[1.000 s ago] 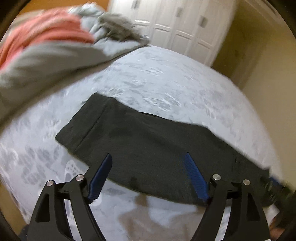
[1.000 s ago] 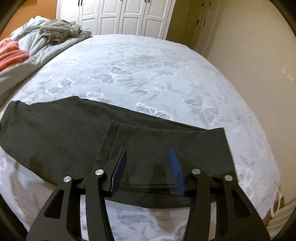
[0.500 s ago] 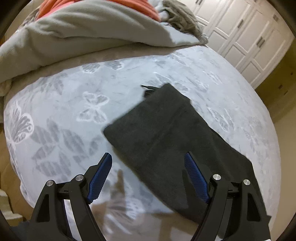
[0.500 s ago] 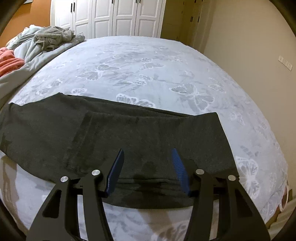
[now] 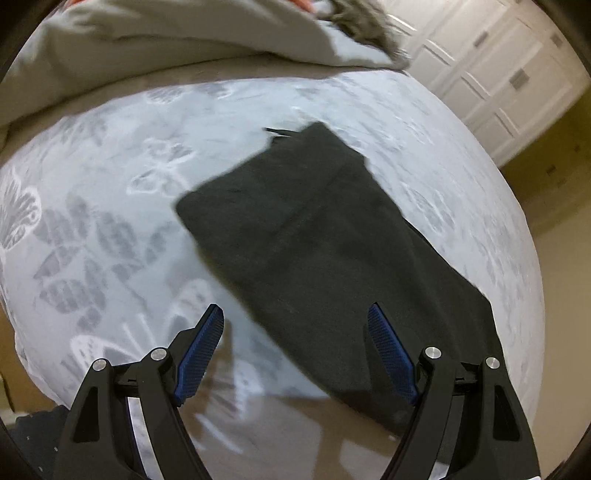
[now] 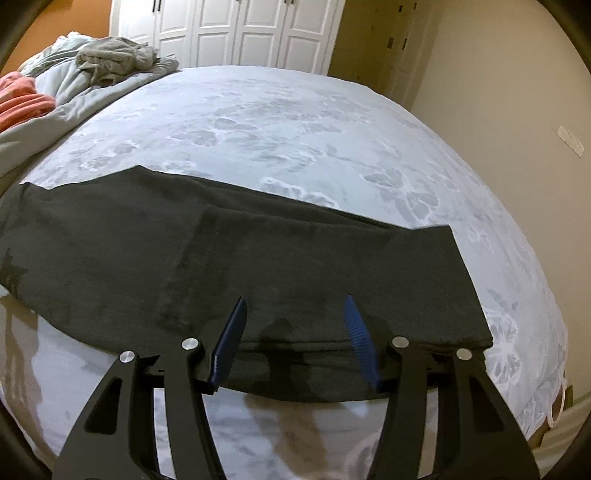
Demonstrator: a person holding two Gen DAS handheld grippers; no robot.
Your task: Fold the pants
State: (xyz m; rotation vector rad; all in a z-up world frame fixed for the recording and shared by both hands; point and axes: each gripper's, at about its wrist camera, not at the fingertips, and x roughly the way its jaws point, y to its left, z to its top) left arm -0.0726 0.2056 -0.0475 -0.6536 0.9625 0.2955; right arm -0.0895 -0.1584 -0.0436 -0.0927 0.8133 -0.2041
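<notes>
Dark grey pants (image 5: 314, 229) lie flat on the bed as a long folded strip, running from the left end (image 6: 44, 236) to the right end (image 6: 424, 280). My left gripper (image 5: 294, 308) hovers open over the near edge by the strip's left end; its right finger is over the cloth and its left finger over bare sheet. My right gripper (image 6: 295, 298) stands open just above the near edge towards the right end, both fingers over the fabric. Neither gripper has cloth between its pads.
The bed sheet (image 6: 295, 122) is pale grey with butterfly prints. A heaped grey duvet (image 5: 166, 40) with a grey garment (image 6: 114, 59) and orange cloth (image 6: 22, 103) lies at the far left. White wardrobe doors (image 6: 240, 33) stand behind, and a wall (image 6: 498, 92) on the right.
My left gripper has swung and rolled from over the strip's middle to its left end, dropping lower. My right gripper has sunk slightly towards the near edge, its jaws a little wider.
</notes>
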